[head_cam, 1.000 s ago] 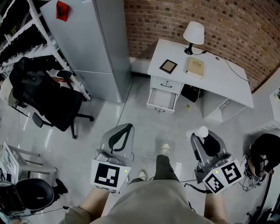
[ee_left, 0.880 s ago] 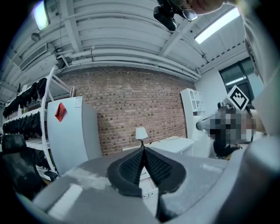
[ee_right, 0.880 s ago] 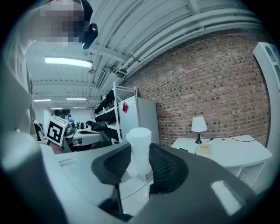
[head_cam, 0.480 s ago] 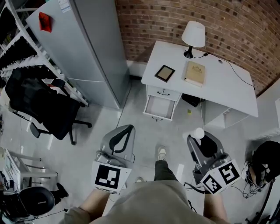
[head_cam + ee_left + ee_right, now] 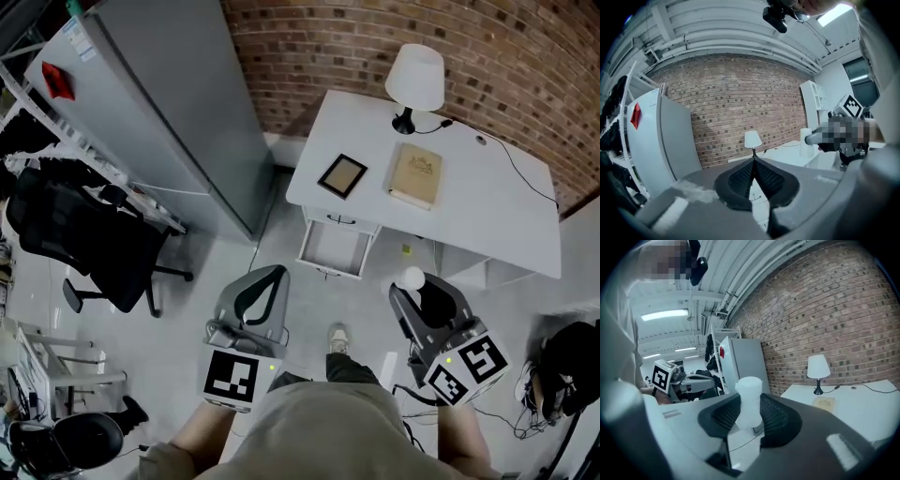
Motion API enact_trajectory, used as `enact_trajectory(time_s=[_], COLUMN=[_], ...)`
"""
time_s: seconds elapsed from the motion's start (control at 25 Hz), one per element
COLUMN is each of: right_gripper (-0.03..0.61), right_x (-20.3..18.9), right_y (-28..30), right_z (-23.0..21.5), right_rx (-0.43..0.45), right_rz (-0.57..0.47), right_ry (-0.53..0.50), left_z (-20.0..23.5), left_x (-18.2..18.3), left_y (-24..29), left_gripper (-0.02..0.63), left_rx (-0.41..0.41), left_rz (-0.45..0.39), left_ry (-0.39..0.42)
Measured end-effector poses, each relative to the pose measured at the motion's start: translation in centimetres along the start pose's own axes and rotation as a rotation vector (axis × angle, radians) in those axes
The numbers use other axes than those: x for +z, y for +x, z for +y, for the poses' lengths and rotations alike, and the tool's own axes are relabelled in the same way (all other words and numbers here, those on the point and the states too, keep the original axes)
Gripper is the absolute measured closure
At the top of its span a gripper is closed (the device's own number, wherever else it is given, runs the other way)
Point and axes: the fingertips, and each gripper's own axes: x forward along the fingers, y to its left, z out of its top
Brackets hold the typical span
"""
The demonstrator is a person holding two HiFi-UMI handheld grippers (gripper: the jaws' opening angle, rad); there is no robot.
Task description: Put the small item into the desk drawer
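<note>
**Before the white desk (image 5: 487, 202), your right gripper (image 5: 419, 292) holds the small white bottle (image 5: 750, 401)**

At the white desk's front, the drawer (image 5: 335, 249) stands open. Your left gripper (image 5: 265, 281) has its jaws pressed together, with nothing in them. Your right gripper's jaws squeeze the small white bottle, upright, well apart from the drawer.

A white desk (image 5: 487, 202) is set against the brick wall (image 5: 525, 56). A table lamp (image 5: 415, 80) is placed at the rear, with a tan book (image 5: 415, 175) in front of it and a dark picture frame (image 5: 341, 175) beside the book. The upper drawer (image 5: 334, 248) is open above the grey floor (image 5: 281, 234).
</note>
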Motion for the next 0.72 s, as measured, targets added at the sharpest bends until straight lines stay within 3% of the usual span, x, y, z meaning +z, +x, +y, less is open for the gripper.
enact_trajectory(time_s=[0.28,0.72], right_gripper=[0.443,0.445], right_x=[0.5,0.4], right_y=[3.5,8.2], right_z=[-3.9,-4.2], right_rx=[0.025,-0.016], right_rz=[0.037,0.091], right_ry=[-0.031,0.008], left_z=[1.1,5.4], left_x=[0.7,0.1], left_y=[3.9,6.2], left_gripper=[0.612,0.612], left_rx=[0.023,-0.022], left_rz=[0.007,0.013], left_ry=[0.004,-0.007])
